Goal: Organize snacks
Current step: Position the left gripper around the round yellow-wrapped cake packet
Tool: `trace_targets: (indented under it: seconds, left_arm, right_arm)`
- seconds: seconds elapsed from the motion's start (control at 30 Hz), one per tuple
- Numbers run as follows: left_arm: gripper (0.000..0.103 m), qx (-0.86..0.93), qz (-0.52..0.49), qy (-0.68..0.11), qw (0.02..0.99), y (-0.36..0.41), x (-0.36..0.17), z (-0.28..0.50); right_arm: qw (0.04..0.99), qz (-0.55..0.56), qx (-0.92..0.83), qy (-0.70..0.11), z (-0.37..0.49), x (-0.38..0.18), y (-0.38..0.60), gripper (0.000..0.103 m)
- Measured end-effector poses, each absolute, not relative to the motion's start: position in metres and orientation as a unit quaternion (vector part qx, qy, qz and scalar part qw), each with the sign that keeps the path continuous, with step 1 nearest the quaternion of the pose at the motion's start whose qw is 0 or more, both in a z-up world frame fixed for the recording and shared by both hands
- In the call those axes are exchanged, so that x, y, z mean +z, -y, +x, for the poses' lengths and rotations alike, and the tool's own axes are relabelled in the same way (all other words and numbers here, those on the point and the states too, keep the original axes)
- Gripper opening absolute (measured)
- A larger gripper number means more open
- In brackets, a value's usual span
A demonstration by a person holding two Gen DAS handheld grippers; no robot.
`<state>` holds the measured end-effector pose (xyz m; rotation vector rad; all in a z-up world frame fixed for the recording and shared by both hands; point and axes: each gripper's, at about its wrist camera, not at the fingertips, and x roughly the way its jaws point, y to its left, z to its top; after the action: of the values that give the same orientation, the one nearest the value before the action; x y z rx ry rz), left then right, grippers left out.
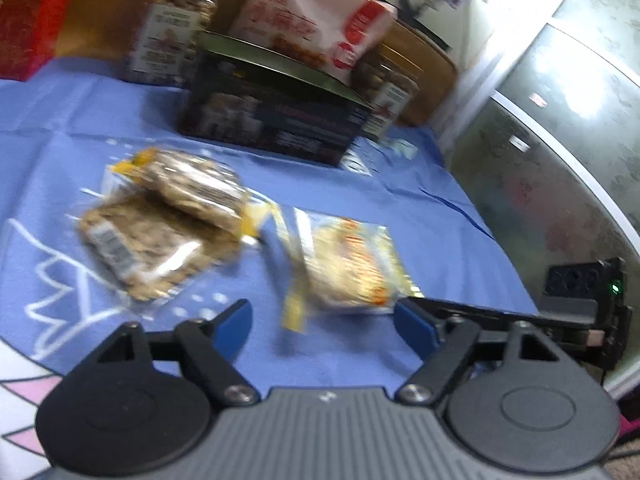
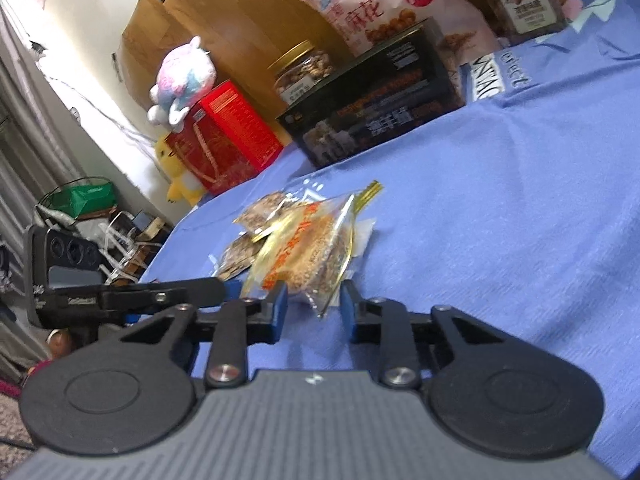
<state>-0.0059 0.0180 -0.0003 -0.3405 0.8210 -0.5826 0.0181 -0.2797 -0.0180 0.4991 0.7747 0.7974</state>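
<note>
Snack packets lie on the blue cloth (image 1: 420, 168) before you. Your left tongs (image 1: 322, 322) stand spread, an orange-printed packet (image 1: 352, 268) at their twelve o'clock. Your right tongs (image 2: 314, 308) are narrowed around that packet's (image 2: 308, 256) near corner; whether they pinch it is unclear. Two seed bars (image 1: 160, 220) lie at ten o'clock of the left tongs.

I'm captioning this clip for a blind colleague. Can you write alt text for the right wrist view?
The right gripper reaches toward a yellow-edged snack packet on a blue cloth, the packet's near corner between its jaws. Behind it lie more packets, a black box, a pink snack bag and jars.
</note>
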Motion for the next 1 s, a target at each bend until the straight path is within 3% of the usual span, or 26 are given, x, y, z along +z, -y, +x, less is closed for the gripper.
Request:
trace_targets:
  seconds: [0.33, 0.57, 0.7, 0.77, 1.0]
  left_arm:
    - [0.082, -0.288, -0.158, -0.378, 0.866, -0.018, 0.005, -0.017]
    - [0.09, -0.266, -0.168, -0.379, 0.87, -0.024, 0.006, -0.01]
    - [0.084, -0.277, -0.159, -0.387, 0.865, -0.014, -0.001, -0.006]
    - [0.078, -0.297, -0.154, -0.392, 0.857, -0.009, -0.001, -0.007]
    - [0.081, -0.324, -0.128, -0.389, 0.853, 0.004, 0.001, -0.018]
  right_arm:
    - [0.824, 0.213, 0.374, -0.367, -0.001, -0.013, 0.281, 0.031]
    - [0.83, 0.21, 0.369, -0.362, 0.003, -0.013, 0.279, 0.049]
    - [0.83, 0.205, 0.374, -0.358, 0.008, -0.014, 0.269, 0.049]
    - [0.829, 0.196, 0.381, -0.36, 0.007, -0.013, 0.267, 0.036]
    - [0.828, 0.195, 0.386, -0.358, 0.001, -0.012, 0.274, 0.031]
